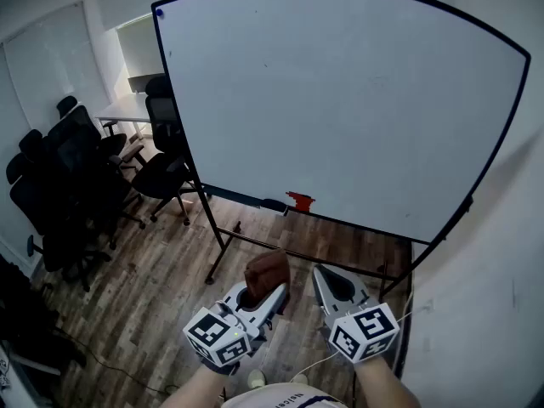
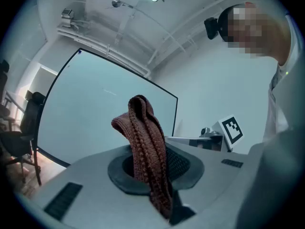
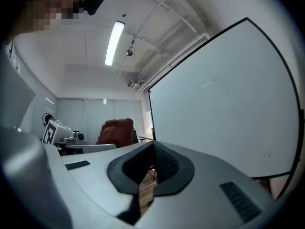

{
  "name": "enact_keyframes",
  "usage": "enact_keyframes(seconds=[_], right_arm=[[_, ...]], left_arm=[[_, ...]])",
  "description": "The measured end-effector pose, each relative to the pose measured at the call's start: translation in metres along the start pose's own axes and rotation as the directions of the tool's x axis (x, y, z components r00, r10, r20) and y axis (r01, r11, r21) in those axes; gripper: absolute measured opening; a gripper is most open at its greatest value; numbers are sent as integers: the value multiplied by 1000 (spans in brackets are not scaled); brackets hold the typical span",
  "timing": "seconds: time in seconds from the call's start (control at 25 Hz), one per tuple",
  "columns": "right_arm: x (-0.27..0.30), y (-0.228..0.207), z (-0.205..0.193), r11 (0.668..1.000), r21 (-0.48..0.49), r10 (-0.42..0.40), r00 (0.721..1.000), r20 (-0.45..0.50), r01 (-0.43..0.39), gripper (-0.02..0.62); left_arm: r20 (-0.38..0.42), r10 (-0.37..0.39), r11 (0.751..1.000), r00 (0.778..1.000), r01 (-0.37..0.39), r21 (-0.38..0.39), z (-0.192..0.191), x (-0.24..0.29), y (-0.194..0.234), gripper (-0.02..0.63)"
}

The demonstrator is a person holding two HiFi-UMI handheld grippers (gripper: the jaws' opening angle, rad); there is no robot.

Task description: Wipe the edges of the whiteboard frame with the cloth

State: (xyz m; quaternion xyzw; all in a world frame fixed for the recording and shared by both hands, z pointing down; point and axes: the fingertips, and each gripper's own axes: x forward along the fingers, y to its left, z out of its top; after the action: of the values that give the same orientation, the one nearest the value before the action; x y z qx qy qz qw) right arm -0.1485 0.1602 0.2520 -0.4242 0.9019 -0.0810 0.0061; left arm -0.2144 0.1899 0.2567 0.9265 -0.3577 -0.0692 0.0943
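A large whiteboard [image 1: 340,100] with a thin black frame [image 1: 181,134] stands on a wheeled stand in front of me. On its bottom tray lie a red eraser [image 1: 299,201] and a dark item [image 1: 274,204]. My left gripper [image 1: 270,291] is shut on a brown knitted cloth [image 1: 268,270], held low below the tray. In the left gripper view the cloth [image 2: 143,132] stands bunched up out of the jaws, with the whiteboard [image 2: 95,113] behind it. My right gripper [image 1: 323,274] is beside it with jaws together and nothing in them; the right gripper view shows the board [image 3: 224,104] and the cloth [image 3: 116,131].
Several black office chairs [image 1: 76,177] crowd the left, by a white table [image 1: 127,107]. The stand's black leg [image 1: 217,245] slopes down to the wood floor [image 1: 161,287]. A white wall [image 1: 493,296] runs close along the board's right side.
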Motion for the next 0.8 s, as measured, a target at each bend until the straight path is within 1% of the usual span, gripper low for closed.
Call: enact_keyframes(seconds=[0.2, 0.52, 0.6, 0.68, 0.76, 0.8], right_arm=[[1, -3, -1, 1000, 5, 5, 1000, -12, -5, 2], [-8, -11, -1, 998, 69, 13, 1000, 0, -13, 2], [-11, -17, 0, 995, 96, 10, 1000, 12, -11, 2], [-15, -26, -2, 992, 126, 0, 1000, 19, -2, 2], [-20, -35, -5, 991, 137, -16, 1000, 19, 13, 2], [-23, -39, -7, 990, 138, -22, 1000, 19, 19, 2]], left_arm=[[-1, 10, 1000, 1000, -10, -5, -1, 3, 0, 68], [-7, 22, 1000, 1000, -22, 0, -6, 10, -7, 68], [-6, 16, 1000, 1000, -16, -16, -6, 16, -9, 68], [-1, 6, 998, 1000, -6, -55, -8, 21, -10, 67], [-3, 1, 996, 1000, -1, -86, -13, 25, -11, 69], [-7, 5, 996, 1000, -5, -87, -16, 27, -11, 68]])
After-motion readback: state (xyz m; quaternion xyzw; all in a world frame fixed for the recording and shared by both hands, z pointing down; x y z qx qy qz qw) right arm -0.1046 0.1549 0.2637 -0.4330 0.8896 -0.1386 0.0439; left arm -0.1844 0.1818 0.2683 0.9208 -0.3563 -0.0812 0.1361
